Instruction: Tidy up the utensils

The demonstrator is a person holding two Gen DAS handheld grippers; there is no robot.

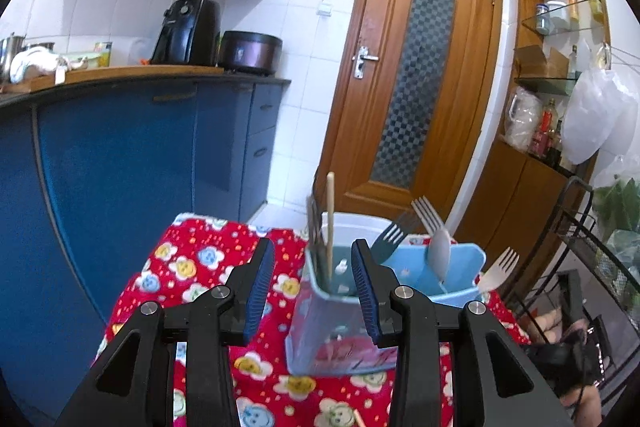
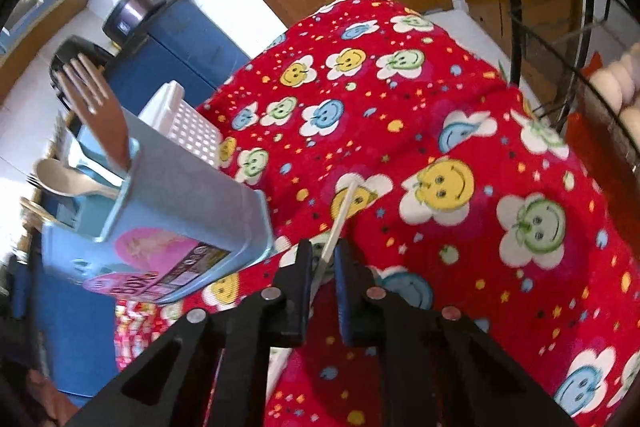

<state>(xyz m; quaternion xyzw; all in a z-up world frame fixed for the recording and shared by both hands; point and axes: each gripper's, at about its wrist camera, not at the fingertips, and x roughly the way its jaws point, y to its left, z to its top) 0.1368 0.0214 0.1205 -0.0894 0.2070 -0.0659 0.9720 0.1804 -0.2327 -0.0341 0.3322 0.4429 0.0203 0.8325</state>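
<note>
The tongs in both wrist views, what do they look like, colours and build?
Both are the same make. The left tongs and the right tongs have matte black angular plastic fingers with triangular cut-outs, round silver pivot bolts at the joints, and ribbed blue pads lining the inner faces. No cables, markings or sleeves show.

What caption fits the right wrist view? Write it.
Right gripper shut on a chopstick beside the blue utensil holder.

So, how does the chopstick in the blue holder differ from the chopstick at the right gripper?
The chopstick in the holder stands upright inside the blue holder; the chopstick at the right gripper lies flat on the red cloth. The first is free of any gripper; the second is pinched by the right gripper. Both are pale, thin sticks.
</note>
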